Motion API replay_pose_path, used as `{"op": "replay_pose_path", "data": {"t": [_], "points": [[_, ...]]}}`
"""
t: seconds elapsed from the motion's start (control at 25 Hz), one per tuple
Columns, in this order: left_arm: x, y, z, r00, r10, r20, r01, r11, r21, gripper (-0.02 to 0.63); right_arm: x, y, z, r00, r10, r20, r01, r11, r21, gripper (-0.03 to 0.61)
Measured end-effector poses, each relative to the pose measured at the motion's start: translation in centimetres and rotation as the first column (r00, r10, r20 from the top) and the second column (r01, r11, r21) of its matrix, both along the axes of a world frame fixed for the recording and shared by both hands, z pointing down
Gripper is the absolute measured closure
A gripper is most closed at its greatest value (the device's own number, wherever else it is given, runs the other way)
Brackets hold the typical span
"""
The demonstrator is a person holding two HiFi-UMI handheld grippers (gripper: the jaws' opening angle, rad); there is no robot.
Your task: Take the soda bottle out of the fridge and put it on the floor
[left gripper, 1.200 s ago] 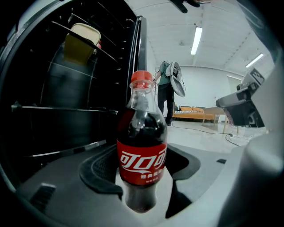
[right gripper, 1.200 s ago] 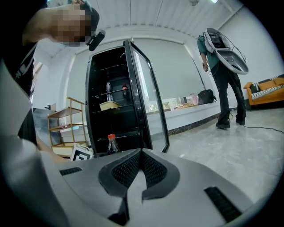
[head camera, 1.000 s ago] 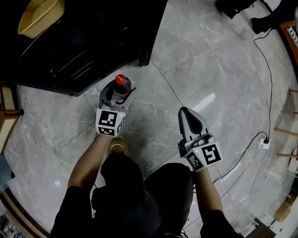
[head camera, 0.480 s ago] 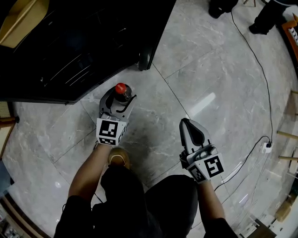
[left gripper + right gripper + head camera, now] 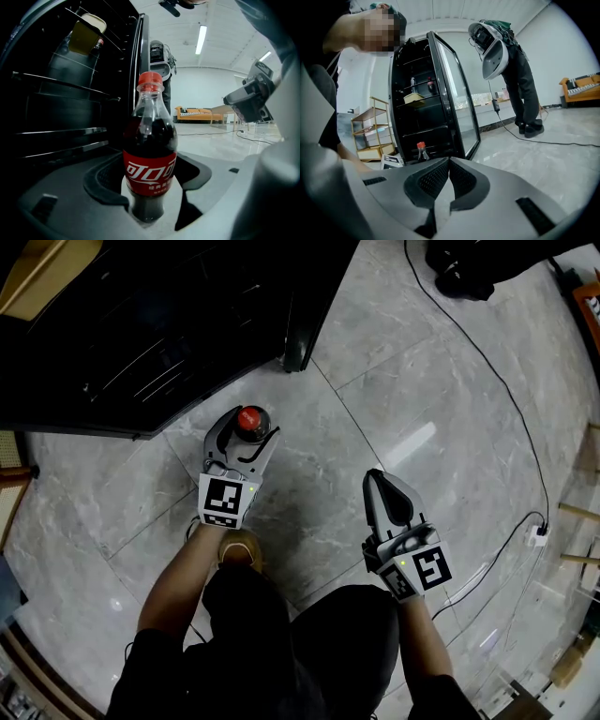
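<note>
Currently, the left gripper (image 5: 247,426) clamps the upright red-capped dark plastic soda bottle (image 5: 150,159) at centre-left, beside the open black fridge (image 5: 141,334), while the right gripper (image 5: 377,480) sits closed and empty.

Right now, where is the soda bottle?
In the head view the soda bottle is at left, upright and gripped in the left gripper, just in front of the open black fridge and over the grey tiled floor.
</note>
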State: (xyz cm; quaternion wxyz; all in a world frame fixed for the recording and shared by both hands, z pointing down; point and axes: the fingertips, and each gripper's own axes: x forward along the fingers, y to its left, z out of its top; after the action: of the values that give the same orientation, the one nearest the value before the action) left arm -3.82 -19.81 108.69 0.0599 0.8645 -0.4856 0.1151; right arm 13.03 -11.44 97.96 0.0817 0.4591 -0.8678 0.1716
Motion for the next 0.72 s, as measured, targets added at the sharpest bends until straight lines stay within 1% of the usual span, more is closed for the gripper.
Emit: {"op": "replay_pose_path", "data": {"t": [0.08,0.24,0.44,0.56,0.72], "points": [[0.0,0.2,0.1,1.0,-0.001,0.004,0.001,1.0,0.001,0.304,0.0,0.4,0.3,1.0,-0.004,-0.004,0.004,1.0,-0.021,0.554],[0.0,0.3,0.2,1.0,0.002,0.013,-0.002,1.0,-0.002,0.304,0.2,-0.1,-0.4,1.0,0.019,0.017,-0.019,1.0,0.024,0.554],[-0.1,0.6,-0.1,1.0,0.004,0.023,-0.004,1.0,-0.01,0.298,0.4,-0.3,-0.9,0.999,0.027,0.024,-0.028,0.999,0.026,0.554],[-0.3,1.3,-1.2,0.999,0.016,0.037,-0.016,1.0,-0.005,0.296,0.3,-0.6,-1.7,0.999,0.035,0.035,-0.036,0.999,0.032,0.554],[-0.9,3.0,-3.2,0.998,0.035,0.05,-0.035,0.999,-0.006,0.296,-0.3,-1.1,-3.1,0.999,0.017,0.035,-0.019,0.998,0.053,0.554]]}}
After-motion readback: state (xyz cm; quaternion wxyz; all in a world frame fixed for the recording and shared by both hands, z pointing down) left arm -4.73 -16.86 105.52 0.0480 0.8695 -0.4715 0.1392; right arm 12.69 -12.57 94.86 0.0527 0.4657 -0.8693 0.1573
